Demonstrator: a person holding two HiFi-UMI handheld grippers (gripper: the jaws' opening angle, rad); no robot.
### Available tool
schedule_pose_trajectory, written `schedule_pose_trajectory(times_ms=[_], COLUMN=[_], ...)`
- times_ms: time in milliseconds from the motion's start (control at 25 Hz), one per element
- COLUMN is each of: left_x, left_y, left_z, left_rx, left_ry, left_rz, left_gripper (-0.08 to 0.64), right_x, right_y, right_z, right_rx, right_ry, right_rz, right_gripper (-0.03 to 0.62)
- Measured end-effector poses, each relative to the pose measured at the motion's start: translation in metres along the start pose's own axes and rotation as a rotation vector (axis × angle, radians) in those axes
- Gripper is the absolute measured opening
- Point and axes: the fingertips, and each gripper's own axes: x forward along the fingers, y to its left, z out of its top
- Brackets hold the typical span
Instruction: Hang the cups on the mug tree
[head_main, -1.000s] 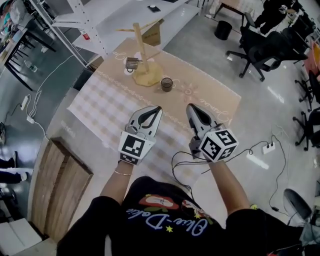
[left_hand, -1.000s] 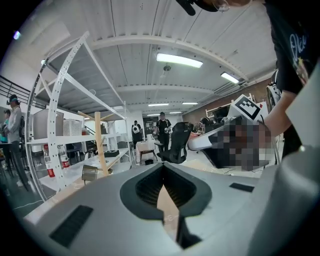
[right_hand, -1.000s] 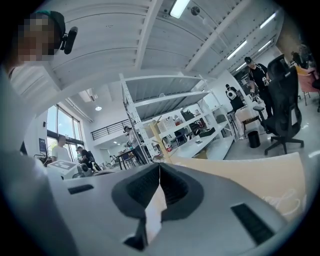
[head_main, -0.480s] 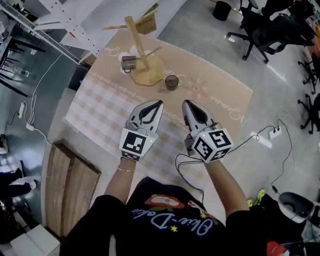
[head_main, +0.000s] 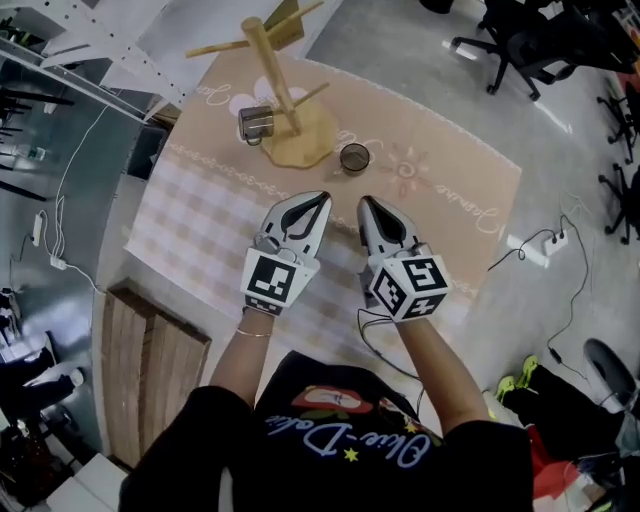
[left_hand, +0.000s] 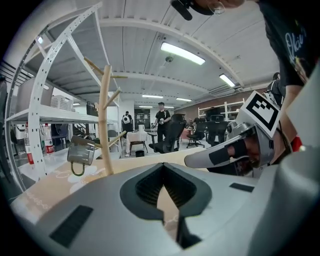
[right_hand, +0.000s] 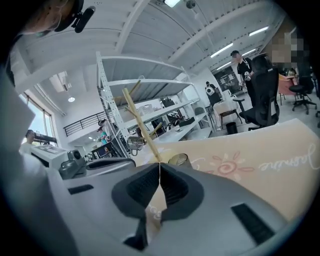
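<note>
Both grippers shut and empty above the near bench; one cup hung, one standing loose.

At far left I see a grey cup (head_main: 256, 123) hanging from a low peg of the wooden mug tree (head_main: 272, 70), whose base sits on the far side of the cloth-covered bench (head_main: 200, 230). My left gripper (head_main: 322, 200) hovers nearer, above the bench, its jaws pressed together at the tips with nothing between them. Just right of the tree's base a second cup (head_main: 354, 157) stands upright on the bench, apart from both grippers. My right gripper (head_main: 362, 204) sits beside the left one, their tips near each other. Its jaws are likewise closed on nothing, pointing toward the far side.
</note>
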Motion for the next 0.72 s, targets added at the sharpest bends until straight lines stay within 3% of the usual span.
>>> schedule_pose_trajectory(times_ms=[240, 720], left_x=[0.011, 0.022], left_y=[0.011, 0.031], left_z=[-0.01, -0.022], left_rx=[-0.009, -0.027], left_ry=[0.013, 0.034], left_rz=[-0.029, -0.061], left_gripper=[0.008, 0.008], right_x=[0.016, 0.044], right_y=[-0.002, -0.007], right_z=[-0.011, -0.029], right_rx=[0.01, 0.067], right_ry=[0.025, 0.057], right_rz=[-0.03, -0.169], right_gripper=[0.011, 0.015])
